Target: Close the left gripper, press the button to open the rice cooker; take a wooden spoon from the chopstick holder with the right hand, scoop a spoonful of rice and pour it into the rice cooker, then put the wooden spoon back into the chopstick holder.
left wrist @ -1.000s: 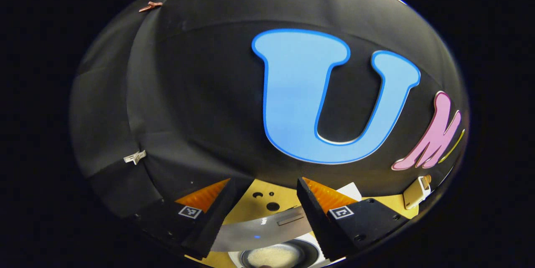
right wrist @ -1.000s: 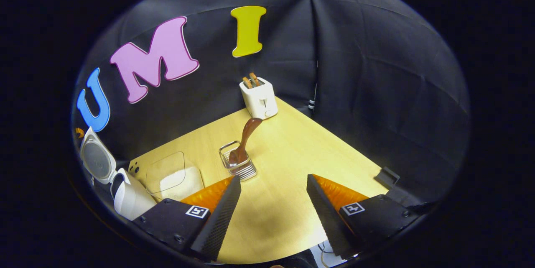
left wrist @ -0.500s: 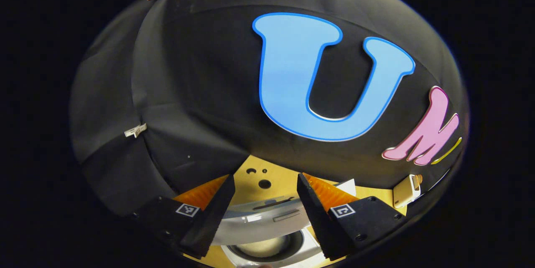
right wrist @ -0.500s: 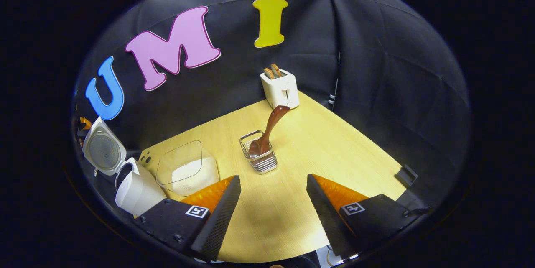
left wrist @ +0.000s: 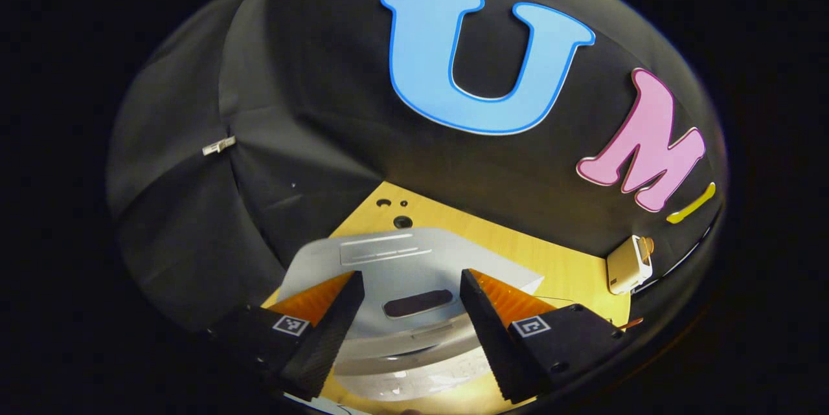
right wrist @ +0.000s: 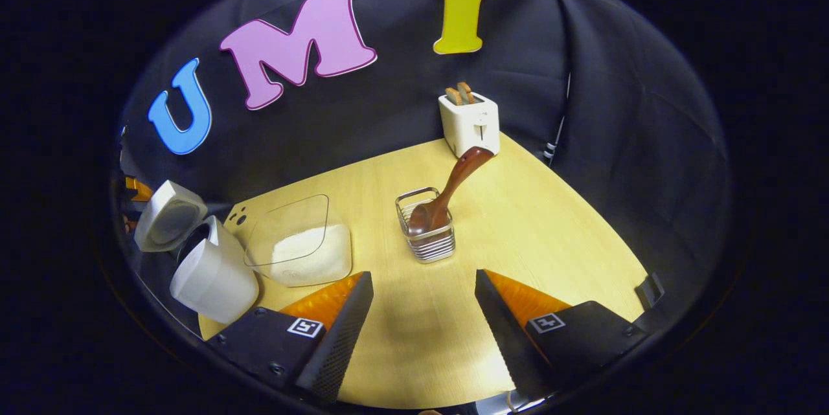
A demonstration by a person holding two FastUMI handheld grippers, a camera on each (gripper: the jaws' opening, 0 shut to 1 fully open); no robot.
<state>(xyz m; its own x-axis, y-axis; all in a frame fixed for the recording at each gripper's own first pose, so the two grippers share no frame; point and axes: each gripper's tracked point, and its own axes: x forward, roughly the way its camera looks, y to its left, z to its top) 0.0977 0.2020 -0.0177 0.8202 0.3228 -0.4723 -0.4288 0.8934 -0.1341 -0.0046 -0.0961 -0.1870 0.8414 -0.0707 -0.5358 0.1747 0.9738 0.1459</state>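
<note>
Right tongs point(right wrist: 421, 331), jaws apart and empty, above the surface point(right wrist: 518, 227), facing the wooden spoon point(right wrist: 447, 195) leaning in the wire chopstick holder point(right wrist: 427, 234), rice container point(right wrist: 304, 253) and open rice cooker point(right wrist: 210, 272) to its left; left tongs point(left wrist: 411, 331), also spread, over the cooker's raised lid point(left wrist: 401, 266).

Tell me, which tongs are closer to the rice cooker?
Left. The left tongs hover open right over the rice cooker lid; the right tongs hang farther off, with the cooker at their far left.
</note>
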